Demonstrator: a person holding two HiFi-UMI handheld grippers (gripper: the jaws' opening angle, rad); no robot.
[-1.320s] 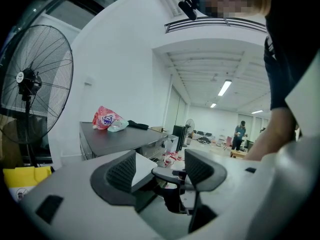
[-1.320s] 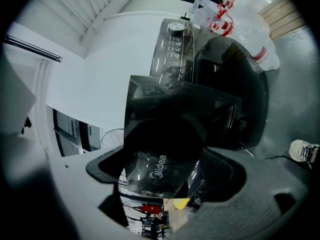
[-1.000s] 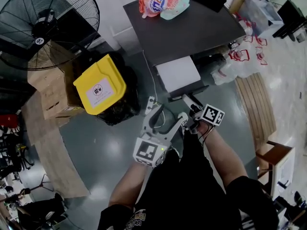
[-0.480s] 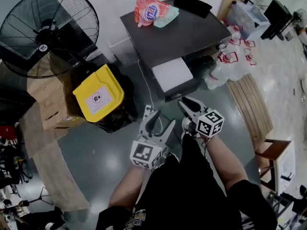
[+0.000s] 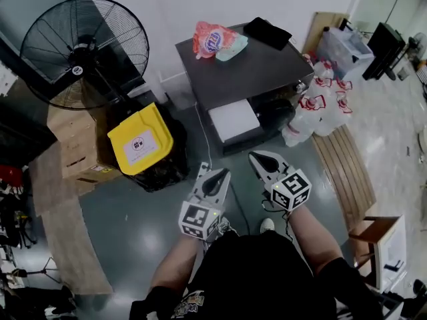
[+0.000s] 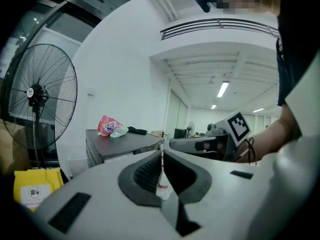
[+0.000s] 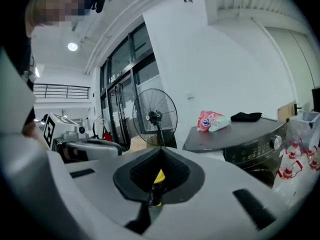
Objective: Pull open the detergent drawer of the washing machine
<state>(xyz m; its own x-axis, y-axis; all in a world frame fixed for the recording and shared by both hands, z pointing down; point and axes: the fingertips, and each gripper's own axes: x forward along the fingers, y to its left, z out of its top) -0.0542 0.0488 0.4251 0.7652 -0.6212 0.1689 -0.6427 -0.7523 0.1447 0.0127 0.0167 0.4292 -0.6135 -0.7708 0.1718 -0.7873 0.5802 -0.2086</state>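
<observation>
1. The left hand-held gripper (image 5: 213, 173) has a smooth grey plastic shell and black ribbed pads. Its jaws have just been closing and now sit together with only a sliver of gap. Nothing is in them.
2. The right hand-held gripper (image 5: 257, 157) is the same build, and its jaws have also just been closing. The pads are pressed tight together and hold nothing.
3. Each one carries a cube with black-and-white square markers. They're held side by side in the air, pointing at the washer and touching nothing.
4. The drawer (image 5: 233, 119) reads as a plain white rectangle jutting from the washer front on the fan side, so it's pulled out. It sits just past the gripper tips, and neither one is on it.
5. The washer (image 5: 267, 65) is boxy with a flat, matte dark-grey top. A crinkly red-pink bag (image 5: 212, 40) sits at the back of the top, with a pale mint pouch (image 5: 231, 47) touching it. A flat black cloth (image 5: 267, 33) lies nearby.
6. Further out on one side there's a big round black wire-cage fan (image 5: 83, 51). Near it are a bin (image 5: 140, 141) with a glossy yellow lid and some cardboard boxes (image 5: 72, 142).
7. On the other side are white plastic jugs (image 5: 319, 109) with red markings. The floor (image 5: 133, 209) is shiny grey.
</observation>
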